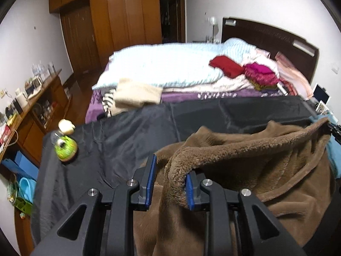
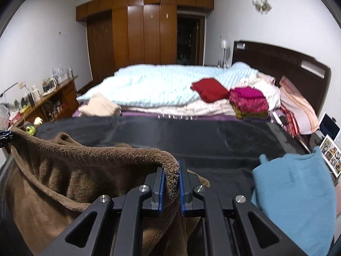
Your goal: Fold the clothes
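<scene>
Right tool (image 2: pixel 171 183) pinches the brown fleece (image 2: pixel 64 181); left tool (image 1: pixel 170 181), part-open, has fleece hooked on one pad. Fold unfinished; teal garment (image 2: pixel 294 196) waits at three o'clock.

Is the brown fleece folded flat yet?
No. The brown fleece hangs bunched, its top edge strung between the right gripper and the left gripper, above the black cloth.

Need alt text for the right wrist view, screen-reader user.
The right gripper is clamped shut on the edge of a fluffy brown garment, which stretches off to the left over a black cloth work surface. A teal garment lies at the right. Behind is a bed with a pale blue quilt and folded red and magenta clothes, then wooden wardrobes.
</scene>
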Tool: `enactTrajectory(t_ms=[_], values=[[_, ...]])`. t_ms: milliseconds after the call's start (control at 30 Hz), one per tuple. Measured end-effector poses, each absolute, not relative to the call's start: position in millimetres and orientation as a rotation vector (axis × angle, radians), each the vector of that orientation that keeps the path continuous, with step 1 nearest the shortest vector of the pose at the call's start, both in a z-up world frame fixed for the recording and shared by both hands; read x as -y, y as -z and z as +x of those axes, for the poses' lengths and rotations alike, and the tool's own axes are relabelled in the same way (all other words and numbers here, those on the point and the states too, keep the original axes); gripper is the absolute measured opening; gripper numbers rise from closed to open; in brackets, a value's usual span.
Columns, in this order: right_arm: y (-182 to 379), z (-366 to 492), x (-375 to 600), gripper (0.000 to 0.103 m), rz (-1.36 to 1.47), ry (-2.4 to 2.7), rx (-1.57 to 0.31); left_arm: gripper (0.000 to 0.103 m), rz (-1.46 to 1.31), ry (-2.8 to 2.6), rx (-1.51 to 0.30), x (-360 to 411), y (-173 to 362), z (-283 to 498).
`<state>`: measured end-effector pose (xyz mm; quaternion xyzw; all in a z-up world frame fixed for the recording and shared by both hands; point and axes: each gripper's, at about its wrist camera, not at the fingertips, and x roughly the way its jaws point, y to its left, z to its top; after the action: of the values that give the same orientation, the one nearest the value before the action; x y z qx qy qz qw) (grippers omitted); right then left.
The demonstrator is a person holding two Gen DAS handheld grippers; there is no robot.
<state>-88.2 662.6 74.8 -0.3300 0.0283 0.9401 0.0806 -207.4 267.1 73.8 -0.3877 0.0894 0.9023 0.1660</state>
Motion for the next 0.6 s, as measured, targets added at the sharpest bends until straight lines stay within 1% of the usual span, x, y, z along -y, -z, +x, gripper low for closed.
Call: enactTrajectory(t_ms=[167,200,233,267,333,433,467,500,533,567,600], values=[[-42.1,-111.0,-669.9,0.012,-1.116,-2.772,-0.142,0.03,-1.266,-2.521,-0.265,-276.4,-28.4,-232.1],[-35.7,-115.5,-671.6,0.012,-1.143,-2.765,-0.154,0.034,-1.294,-2.513,-0.27,-277.6,-21.1,-235.2],[-30.2,-119.0,-673.9,0.012,-1.168,-2.761,-0.176,0.042,-1.318,-2.509,-0.269,-277.7,-15.2,-237.7],[-25.6,-121.4,-677.4,0.012,-1.188,-2.763,-0.213,0.046,-1.339,-2.506,-0.261,-276.9,-10.4,-239.9],[-20.6,-123.2,-684.5,0.015,-1.214,-2.782,-0.307,0.06,-1.354,-2.497,-0.218,-272.4,-8.0,-242.1],[-20.7,-119.0,-693.3,0.025,-1.227,-2.818,-0.424,0.071,-1.355,-2.453,-0.08,-259.1,-9.8,-245.0],[-21.3,-115.7,-696.2,0.035,-1.22,-2.834,-0.455,0.072,-1.353,-2.436,-0.032,-254.4,-10.7,-245.7],[-21.9,-112.4,-699.0,0.058,-1.214,-2.849,-0.486,0.072,-1.35,-2.423,0.009,-250.3,-12.1,-246.3],[-22.5,-109.1,-701.9,0.068,-1.207,-2.864,-0.517,0.072,-1.347,-2.409,0.049,-246.1,-13.5,-246.9],[-24.7,-105.0,-704.1,0.072,-1.194,-2.878,-0.531,0.072,-1.336,-2.401,0.069,-243.0,-15.5,-245.9],[-27.7,-100.9,-705.3,0.072,-1.18,-2.891,-0.527,0.073,-1.318,-2.397,0.072,-240.7,-18.0,-243.6]])
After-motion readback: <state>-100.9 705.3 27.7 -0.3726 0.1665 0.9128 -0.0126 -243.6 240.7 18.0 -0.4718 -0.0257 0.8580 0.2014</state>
